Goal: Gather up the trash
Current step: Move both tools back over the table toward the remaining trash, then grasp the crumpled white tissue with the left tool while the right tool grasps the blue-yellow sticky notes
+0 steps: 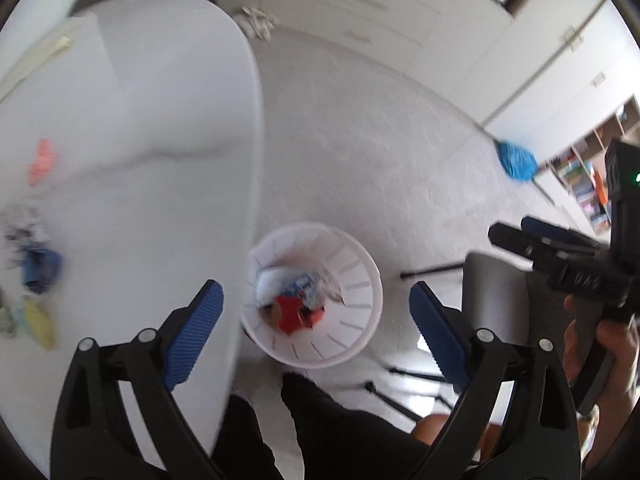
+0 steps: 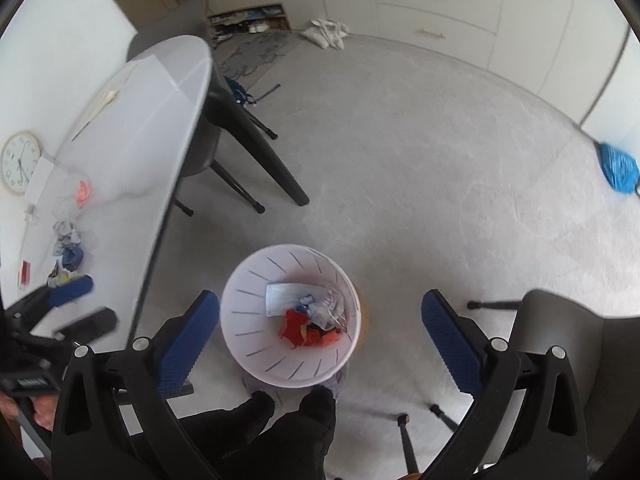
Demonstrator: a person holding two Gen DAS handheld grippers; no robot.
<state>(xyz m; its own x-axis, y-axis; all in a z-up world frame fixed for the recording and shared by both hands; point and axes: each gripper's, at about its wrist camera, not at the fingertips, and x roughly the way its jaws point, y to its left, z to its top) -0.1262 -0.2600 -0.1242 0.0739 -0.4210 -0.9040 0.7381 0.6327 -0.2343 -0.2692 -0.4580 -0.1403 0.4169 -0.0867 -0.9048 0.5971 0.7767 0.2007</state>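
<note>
A white slotted trash bin (image 1: 360, 292) stands on the floor beside the white table (image 1: 160, 128); it also shows in the right wrist view (image 2: 248, 304). It holds red, orange, blue and white scraps (image 2: 308, 320). My left gripper (image 1: 316, 320) is open and empty above the bin and table edge. My right gripper (image 2: 320, 336) is open and empty, high above the bin. Trash lies on the table: a pink piece (image 1: 41, 162), a crumpled black-and-white wrapper (image 1: 22, 226), a blue piece (image 1: 40, 270) and a yellow piece (image 1: 38, 320). The same pile (image 2: 70, 250) shows in the right wrist view.
A grey chair (image 1: 496, 304) stands right of the bin, another chair (image 2: 200, 148) by the table's far side. A blue mop head (image 2: 618, 168) lies on the floor at right. My legs (image 2: 280, 420) are just behind the bin. A clock (image 2: 20, 162) lies on the table.
</note>
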